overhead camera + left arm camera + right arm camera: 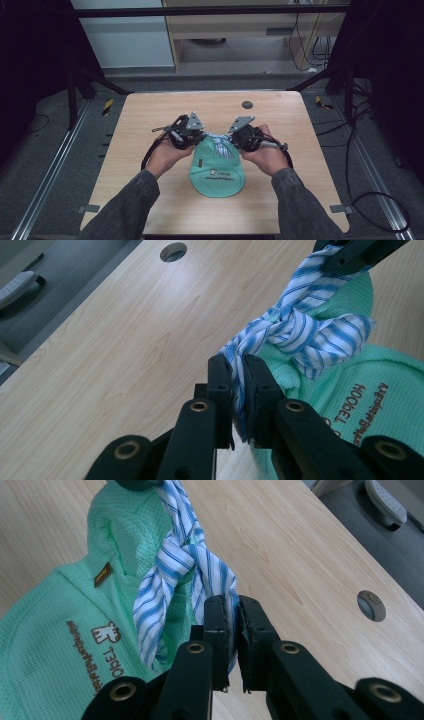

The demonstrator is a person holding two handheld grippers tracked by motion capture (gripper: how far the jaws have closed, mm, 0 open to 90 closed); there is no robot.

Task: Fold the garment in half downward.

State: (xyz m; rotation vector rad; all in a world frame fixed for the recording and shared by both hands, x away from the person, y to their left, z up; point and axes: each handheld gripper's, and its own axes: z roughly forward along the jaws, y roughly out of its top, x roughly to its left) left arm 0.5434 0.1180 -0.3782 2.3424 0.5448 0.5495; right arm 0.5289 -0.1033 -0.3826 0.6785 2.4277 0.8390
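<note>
At mid-table, your left gripper (192,136) and right gripper (239,137) each pinch a tie (305,335) end, clamped tight; one knot closes the green bag (218,172), a second seems due.

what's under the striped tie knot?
The green waffle-weave bag lies directly under the striped tie, on the wooden table. Both claws, left claw and right claw, pinch a tie end each. The bag's mouth is covered by the knot.
</note>
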